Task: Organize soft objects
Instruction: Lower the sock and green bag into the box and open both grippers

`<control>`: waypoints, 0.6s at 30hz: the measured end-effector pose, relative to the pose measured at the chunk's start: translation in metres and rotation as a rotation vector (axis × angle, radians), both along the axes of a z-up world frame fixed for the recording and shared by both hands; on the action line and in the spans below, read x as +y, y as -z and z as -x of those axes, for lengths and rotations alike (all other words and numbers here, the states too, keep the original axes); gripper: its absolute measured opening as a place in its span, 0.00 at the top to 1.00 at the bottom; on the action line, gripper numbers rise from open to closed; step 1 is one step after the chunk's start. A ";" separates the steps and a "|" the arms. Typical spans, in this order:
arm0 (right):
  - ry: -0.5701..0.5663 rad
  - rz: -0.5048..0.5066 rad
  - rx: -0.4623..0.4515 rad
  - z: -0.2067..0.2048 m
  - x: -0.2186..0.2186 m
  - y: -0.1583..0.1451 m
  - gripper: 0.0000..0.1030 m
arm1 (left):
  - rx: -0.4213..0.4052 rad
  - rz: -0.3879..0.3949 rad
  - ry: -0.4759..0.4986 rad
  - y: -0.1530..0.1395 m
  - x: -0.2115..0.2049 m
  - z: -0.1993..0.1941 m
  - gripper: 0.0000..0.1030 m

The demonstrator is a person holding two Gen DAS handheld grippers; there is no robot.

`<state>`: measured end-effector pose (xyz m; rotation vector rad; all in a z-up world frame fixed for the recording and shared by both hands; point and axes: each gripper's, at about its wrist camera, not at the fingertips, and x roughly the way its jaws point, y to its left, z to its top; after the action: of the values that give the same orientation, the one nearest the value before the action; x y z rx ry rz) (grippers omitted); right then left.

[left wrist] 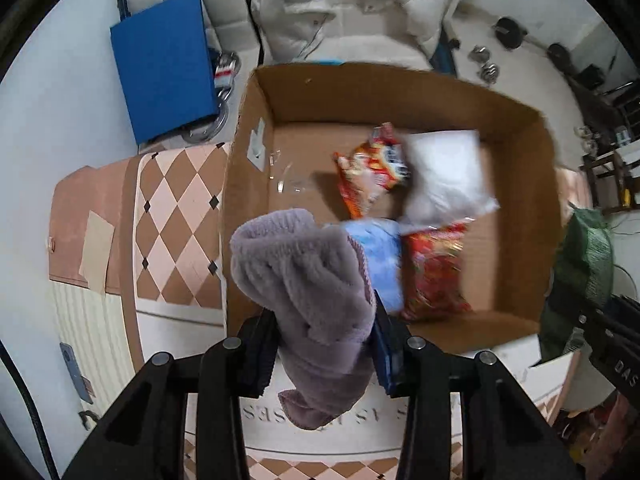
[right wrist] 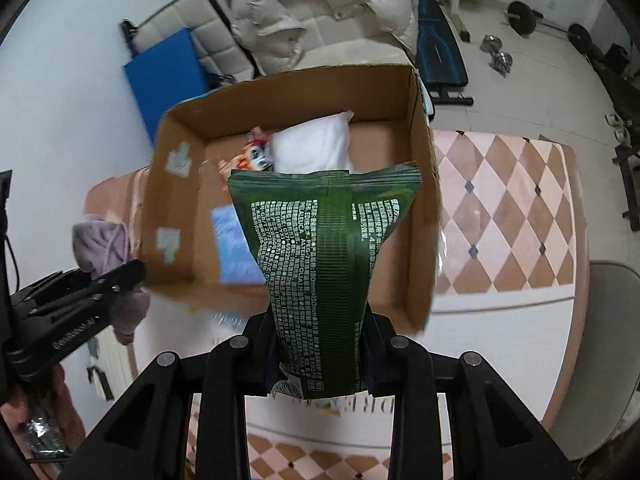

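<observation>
My left gripper (left wrist: pixel 324 344) is shut on a fuzzy mauve sock (left wrist: pixel 304 280), which hangs over the near left corner of an open cardboard box (left wrist: pixel 520 208). In the box lie a white soft pack (left wrist: pixel 444 176), two red-orange snack bags (left wrist: pixel 372 168) (left wrist: pixel 436 272) and a light blue pack (left wrist: pixel 380 256). My right gripper (right wrist: pixel 320 344) is shut on a dark green snack bag (right wrist: pixel 324 248) held upright above the box (right wrist: pixel 420 200). The right wrist view also shows the left gripper (right wrist: pixel 112 280) with the sock (right wrist: pixel 104 240) at the far left.
The box stands on a table with a pink-and-brown diamond cloth (right wrist: pixel 500 216). A blue mat (left wrist: pixel 164 64), a white puffer jacket (left wrist: pixel 340 4) on a sofa, and dumbbells (right wrist: pixel 496 54) on the floor lie beyond. A grey chair (right wrist: pixel 608 344) is at the right.
</observation>
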<state>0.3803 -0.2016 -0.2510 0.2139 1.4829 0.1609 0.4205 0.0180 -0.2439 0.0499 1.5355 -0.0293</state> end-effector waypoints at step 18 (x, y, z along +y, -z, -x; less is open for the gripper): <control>0.005 0.131 0.179 -0.046 0.015 0.098 0.68 | 0.225 -0.045 0.025 0.085 -0.003 -0.034 0.62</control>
<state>0.4262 -0.1868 -0.3488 0.1283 1.6648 0.0402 0.4549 0.0149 -0.3293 0.1044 1.7605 -0.0214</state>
